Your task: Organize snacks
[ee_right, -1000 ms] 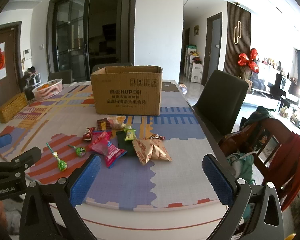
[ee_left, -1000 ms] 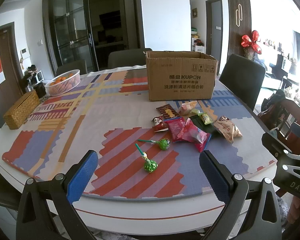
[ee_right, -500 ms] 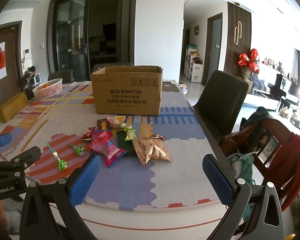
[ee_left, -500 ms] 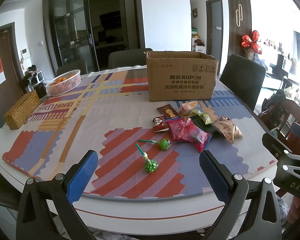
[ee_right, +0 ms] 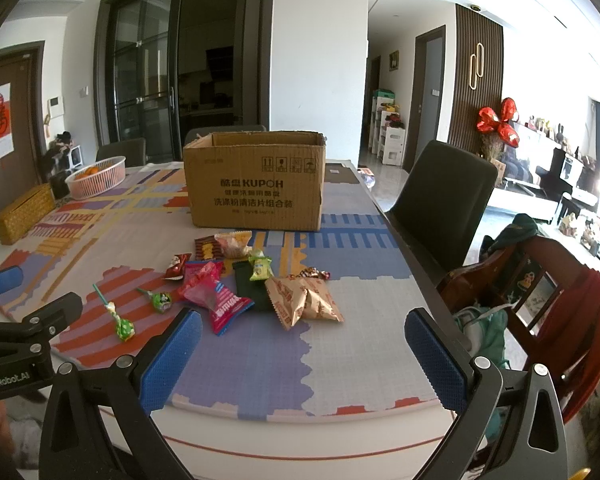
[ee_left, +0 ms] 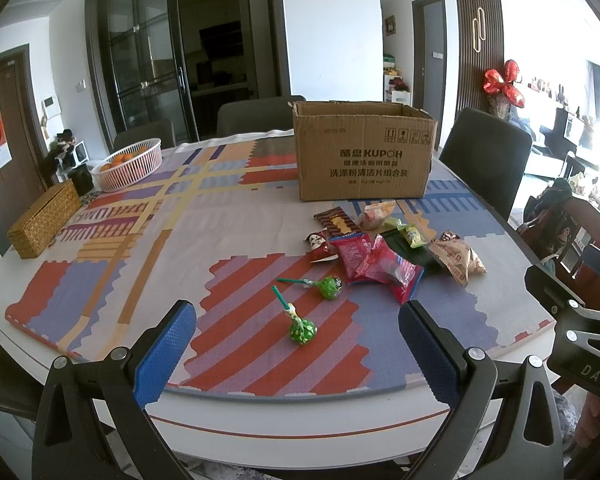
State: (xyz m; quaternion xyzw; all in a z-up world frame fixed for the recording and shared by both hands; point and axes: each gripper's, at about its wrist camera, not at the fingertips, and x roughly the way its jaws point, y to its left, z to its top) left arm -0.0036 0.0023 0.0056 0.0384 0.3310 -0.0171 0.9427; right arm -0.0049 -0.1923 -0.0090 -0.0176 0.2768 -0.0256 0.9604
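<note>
**Snacks loose on the mat, both claws wide and empty**

The snacks (ee_left: 380,252) lie in a loose heap on the mat (ee_left: 140,240), in front of the box (ee_left: 364,156) and a little apart from it. Two lollipops (ee_left: 302,330) lie nearest the table's edge, apart from the heap; one (ee_left: 330,287) points its stick to the left, the other away from the camera. Behind them are red packets (ee_right: 216,296), a dark packet (ee_right: 248,284), a small green one (ee_right: 260,270) and two tan packets (ee_right: 304,300) overlapping at the right end. The box stands upright with its top open, likely the place meant for the snacks; its inside cannot be seen from here.

The left gripper (ee_left: 300,354) hangs off the table's near edge with its jaws spread wide, nothing between them, lined up roughly with the near lollipop. The right gripper (ee_right: 302,358) is likewise spread and empty, nearest the tan packets. Each seems held back and level so that its camera takes in the whole heap before a first pick. No snack looks moved toward the box yet.

Further off, at the far left of the table, stand a basket (ee_left: 130,164) of oranges and a woven case (ee_left: 44,220). Chairs (ee_right: 440,204) ring the table.
</note>
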